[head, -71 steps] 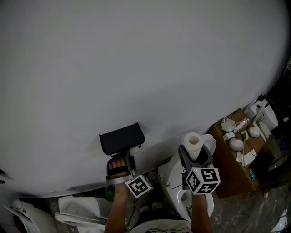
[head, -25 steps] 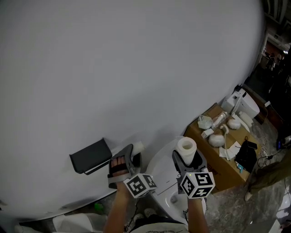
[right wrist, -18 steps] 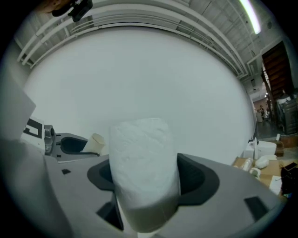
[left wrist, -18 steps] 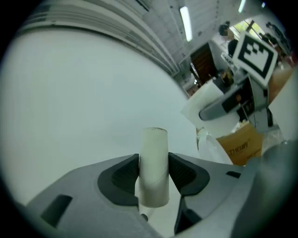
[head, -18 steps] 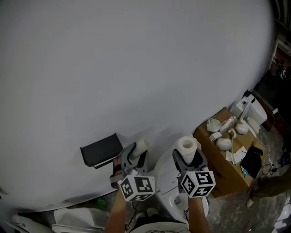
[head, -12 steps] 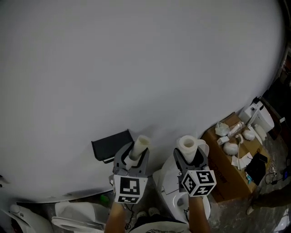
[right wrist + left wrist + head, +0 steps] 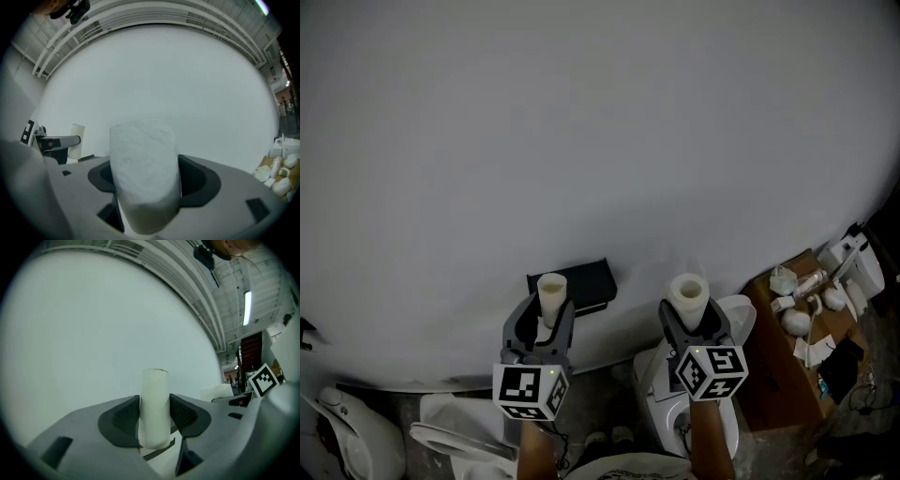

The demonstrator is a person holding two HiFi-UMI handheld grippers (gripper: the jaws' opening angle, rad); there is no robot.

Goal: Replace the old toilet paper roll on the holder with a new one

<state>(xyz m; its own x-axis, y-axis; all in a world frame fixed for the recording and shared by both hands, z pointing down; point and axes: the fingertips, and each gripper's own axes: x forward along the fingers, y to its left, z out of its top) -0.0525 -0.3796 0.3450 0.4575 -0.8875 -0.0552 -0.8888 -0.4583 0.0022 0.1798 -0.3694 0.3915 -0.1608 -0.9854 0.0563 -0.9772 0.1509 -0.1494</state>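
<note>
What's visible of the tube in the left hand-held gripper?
The tube is a plain off-white cylinder, cardboard by the look, bare of paper. It stands upright, clamped at its lower half between the dark ribbed pads of the left hand-held gripper; the upper half sticks out above the jaws. The pads are all that visibly touches it. In the head view it overlaps the black holder on the white wall; contact there cannot be told.

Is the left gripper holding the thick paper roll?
No, the left gripper clamps a thin bare tube; the thick roll is in the right gripper.
</note>
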